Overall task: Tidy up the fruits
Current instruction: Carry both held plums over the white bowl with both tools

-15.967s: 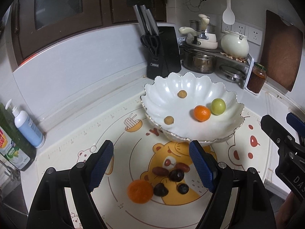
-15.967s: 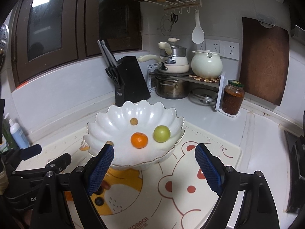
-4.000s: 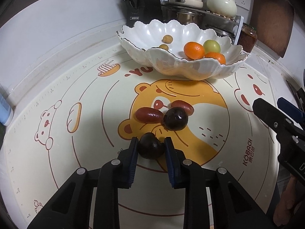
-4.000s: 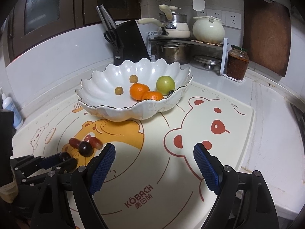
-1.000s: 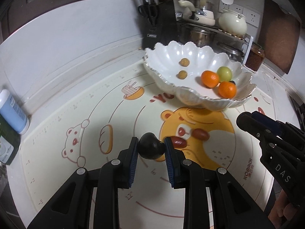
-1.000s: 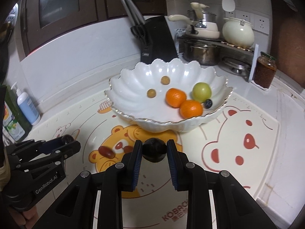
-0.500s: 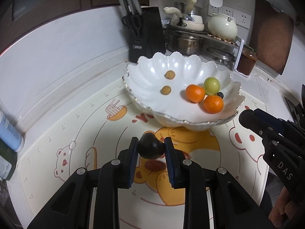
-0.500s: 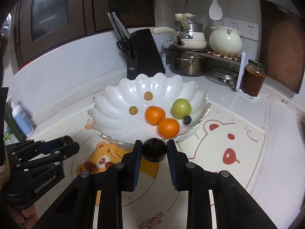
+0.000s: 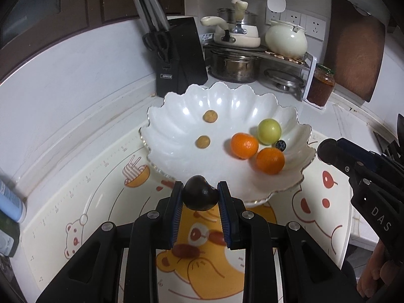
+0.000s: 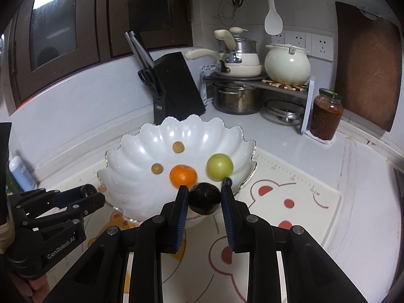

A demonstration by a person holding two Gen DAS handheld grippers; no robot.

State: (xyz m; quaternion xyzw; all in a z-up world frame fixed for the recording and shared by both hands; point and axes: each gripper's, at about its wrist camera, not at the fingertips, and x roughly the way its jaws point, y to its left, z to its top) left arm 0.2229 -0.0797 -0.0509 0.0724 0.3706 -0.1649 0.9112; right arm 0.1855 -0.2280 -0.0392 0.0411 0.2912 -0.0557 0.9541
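A dark plum point(image 9: 200, 196) sits clamped in the left gripper point(image 9: 201, 203) just short of the white bowl point(image 9: 176, 101); a second plum point(image 10: 204, 199) is pinched in the right gripper point(image 10: 205, 203) at the bowl's near rim. Good practice now: carry each over the rim, lower toward bare bowl floor clear of the oranges point(image 9: 244, 145), then release gently.

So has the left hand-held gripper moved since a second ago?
Yes. The left hand-held gripper, shut on a dark plum, has closed in on the white bowl.
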